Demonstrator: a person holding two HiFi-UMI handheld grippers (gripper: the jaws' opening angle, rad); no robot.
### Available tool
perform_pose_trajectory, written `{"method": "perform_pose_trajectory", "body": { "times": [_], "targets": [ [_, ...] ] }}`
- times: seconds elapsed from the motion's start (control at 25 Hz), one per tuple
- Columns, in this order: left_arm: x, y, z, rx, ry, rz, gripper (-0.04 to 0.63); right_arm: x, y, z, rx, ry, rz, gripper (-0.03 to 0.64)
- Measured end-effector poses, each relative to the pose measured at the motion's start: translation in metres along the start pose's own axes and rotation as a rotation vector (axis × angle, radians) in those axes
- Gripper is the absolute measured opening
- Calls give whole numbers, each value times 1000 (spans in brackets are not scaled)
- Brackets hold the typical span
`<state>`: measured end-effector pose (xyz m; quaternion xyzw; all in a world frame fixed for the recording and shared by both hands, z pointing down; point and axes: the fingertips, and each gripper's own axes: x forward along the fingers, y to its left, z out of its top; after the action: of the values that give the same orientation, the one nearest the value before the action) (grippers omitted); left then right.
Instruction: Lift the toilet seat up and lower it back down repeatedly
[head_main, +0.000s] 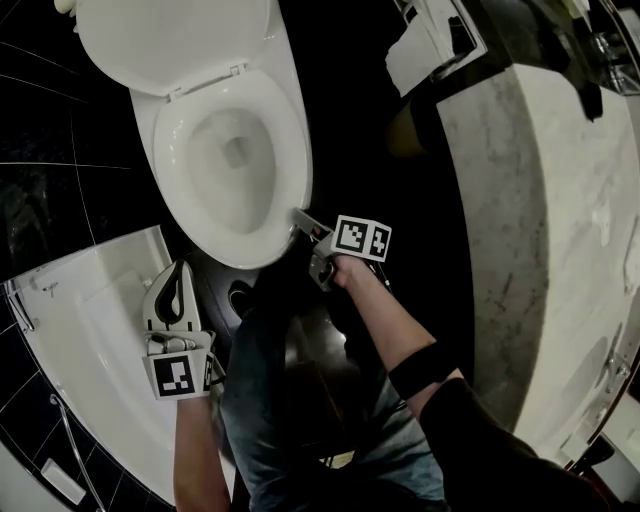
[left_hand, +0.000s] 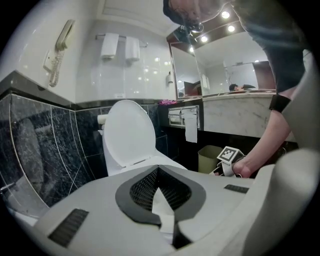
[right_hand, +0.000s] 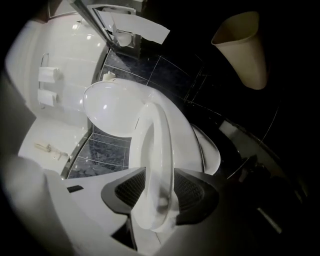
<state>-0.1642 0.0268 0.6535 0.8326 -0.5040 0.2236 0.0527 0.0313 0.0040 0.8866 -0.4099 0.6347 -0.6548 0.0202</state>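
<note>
Toilet seen from above, lid (head_main: 175, 40) raised at 12 o'clock and bowl (head_main: 230, 165) open below it.

Left tool (head_main: 182, 268) hangs at 7 o'clock of the bowl, apart from it and just beside the bathtub rim (head_main: 100, 255). Its jaws are pressed together with nothing between them.

Toilet seat (head_main: 292, 150) lies low over the bowl, its long axis running from the hinge at 12 o'clock to the front edge at 6 o'clock. Whether it rests fully on the bowl's rim cannot be told.

Right tool (head_main: 300, 218) meets the seat at about 5 o'clock of the ring. In the right gripper view its jaws stand wide and pinch the seat's front-right edge, one pad against each face. From this tool the seat extends toward 11 o'clock, so the right hand is the nearer one and the only one in contact. Judged from the hinge position, a lift would carry the held edge upward and back toward 12 o'clock, to the lid.

Marble counter (head_main: 560, 200) bounds the scene at 3 o'clock.

Writing: none legible. Each marker cube (head_main: 362, 238) shows square patterns only. Wall telephone (left_hand: 60, 47) and paper holder (left_hand: 182, 116), both in the left gripper view, show no readable brand.
</note>
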Motion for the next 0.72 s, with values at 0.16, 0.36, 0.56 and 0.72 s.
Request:
{"method": "perform_pose_trajectory", "body": {
  "times": [0.16, 0.36, 0.56, 0.72],
  "targets": [
    [1, 4, -3, 5, 3, 1, -15, 1, -6, -1, 49, -15, -16, 123],
    [-1, 6, -12, -1, 13, 7, -15, 2, -7, -1, 90, -12, -27, 115],
    [-2, 2, -13, -53, 33, 17, -15, 1, -8, -1, 100, -20, -26, 110],
    [-7, 4, -14, -52, 33, 17, -15, -2, -5, -1, 119, -30, -22, 107]
  ]
}}
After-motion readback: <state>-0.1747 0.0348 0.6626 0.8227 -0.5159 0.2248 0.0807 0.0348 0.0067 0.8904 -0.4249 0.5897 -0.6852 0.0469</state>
